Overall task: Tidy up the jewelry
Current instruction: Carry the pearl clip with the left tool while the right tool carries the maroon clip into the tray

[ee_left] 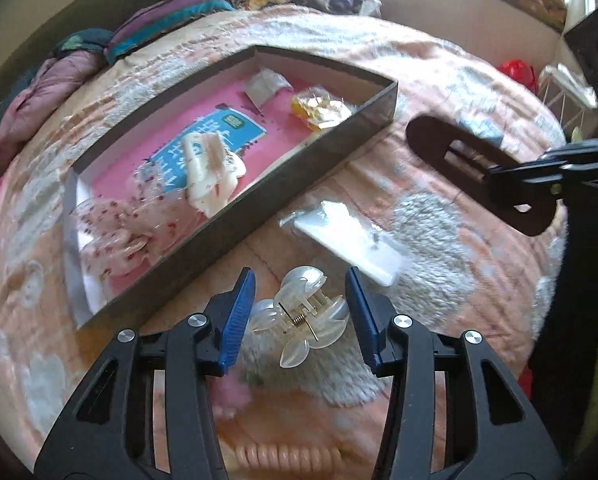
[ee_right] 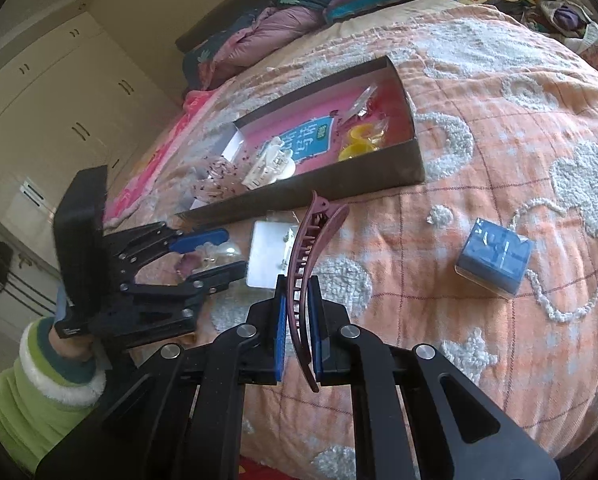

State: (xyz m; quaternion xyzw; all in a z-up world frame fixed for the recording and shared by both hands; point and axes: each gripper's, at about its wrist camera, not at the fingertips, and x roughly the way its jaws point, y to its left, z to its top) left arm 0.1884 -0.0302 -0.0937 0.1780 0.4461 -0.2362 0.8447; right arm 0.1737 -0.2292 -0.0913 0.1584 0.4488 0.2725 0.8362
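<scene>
My left gripper is open around a clear flower-shaped claw clip lying on the bedspread, a blue pad on each side with gaps. My right gripper is shut on a dark maroon banana hair clip, held above the bed; it also shows in the left wrist view. A shallow box with a pink floor holds a cream claw clip, a speckled clear clip, a yellow packet and a small clear bag. The left gripper shows in the right wrist view.
A flat clear packet lies on the bedspread beside the box. A small blue box sits to the right. A pink coiled hair tie lies under my left gripper. Pillows and clothes are piled at the bed's far end.
</scene>
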